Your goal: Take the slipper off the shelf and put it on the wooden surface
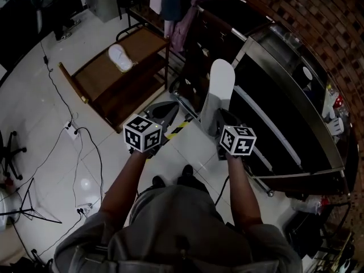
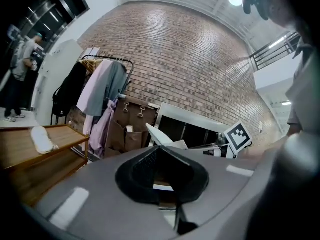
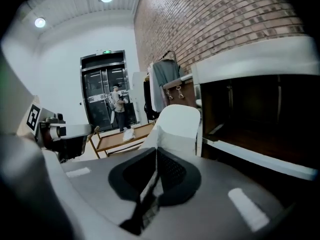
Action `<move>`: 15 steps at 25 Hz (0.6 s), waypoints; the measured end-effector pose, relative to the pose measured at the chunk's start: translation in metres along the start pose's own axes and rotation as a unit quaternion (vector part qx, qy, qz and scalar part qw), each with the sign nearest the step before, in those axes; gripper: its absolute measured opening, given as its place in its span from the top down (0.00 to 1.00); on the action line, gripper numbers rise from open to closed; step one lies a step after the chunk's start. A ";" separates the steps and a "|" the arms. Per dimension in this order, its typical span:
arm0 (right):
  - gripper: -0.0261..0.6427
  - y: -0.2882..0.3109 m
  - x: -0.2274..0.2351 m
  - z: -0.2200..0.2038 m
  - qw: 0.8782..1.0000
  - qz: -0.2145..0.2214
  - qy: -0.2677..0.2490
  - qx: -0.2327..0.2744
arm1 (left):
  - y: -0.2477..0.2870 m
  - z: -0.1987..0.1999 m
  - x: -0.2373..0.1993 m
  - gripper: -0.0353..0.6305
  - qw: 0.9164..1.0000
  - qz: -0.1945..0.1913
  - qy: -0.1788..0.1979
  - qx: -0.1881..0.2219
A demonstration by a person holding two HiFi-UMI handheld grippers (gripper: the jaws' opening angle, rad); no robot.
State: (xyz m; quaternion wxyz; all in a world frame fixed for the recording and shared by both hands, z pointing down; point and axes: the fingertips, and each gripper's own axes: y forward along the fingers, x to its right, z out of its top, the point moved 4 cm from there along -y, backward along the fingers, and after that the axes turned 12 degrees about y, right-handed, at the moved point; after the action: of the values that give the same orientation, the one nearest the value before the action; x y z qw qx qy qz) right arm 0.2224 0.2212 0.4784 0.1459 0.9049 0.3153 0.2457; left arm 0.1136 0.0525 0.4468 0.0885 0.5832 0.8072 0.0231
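My right gripper [image 1: 212,111] is shut on a white slipper [image 1: 220,84], which stands up from its jaws in front of the dark shelf [image 1: 273,115]. In the right gripper view the slipper [image 3: 176,126] rises straight out of the closed pads of this gripper [image 3: 156,154]. To its left my left gripper [image 1: 164,114] is shut with nothing in it; its tips [image 2: 159,149] meet. The low wooden surface [image 1: 96,78] lies ahead and to the left, and a second white slipper [image 1: 120,57] rests on it. That wooden surface [image 2: 20,146] also appears in the left gripper view.
A clothes rack with hanging garments [image 2: 102,91] stands against the brick wall beside the wooden surface. Power strips and cables [image 1: 71,131] trail over the tiled floor on the left, near a tripod [image 1: 23,209]. A person [image 3: 118,106] stands far off by the glass doors.
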 end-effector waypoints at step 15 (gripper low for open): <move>0.95 0.195 -0.167 0.035 0.975 0.184 -0.105 -0.067 | -0.098 -0.004 -0.163 1.00 0.982 0.188 -0.032 0.019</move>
State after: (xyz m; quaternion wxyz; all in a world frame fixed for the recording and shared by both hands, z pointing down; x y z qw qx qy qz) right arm 0.2251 -0.0375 0.4722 0.1912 0.9563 0.1089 0.1924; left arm 0.0705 -0.1329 0.4556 0.0970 0.7263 0.6805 0.0049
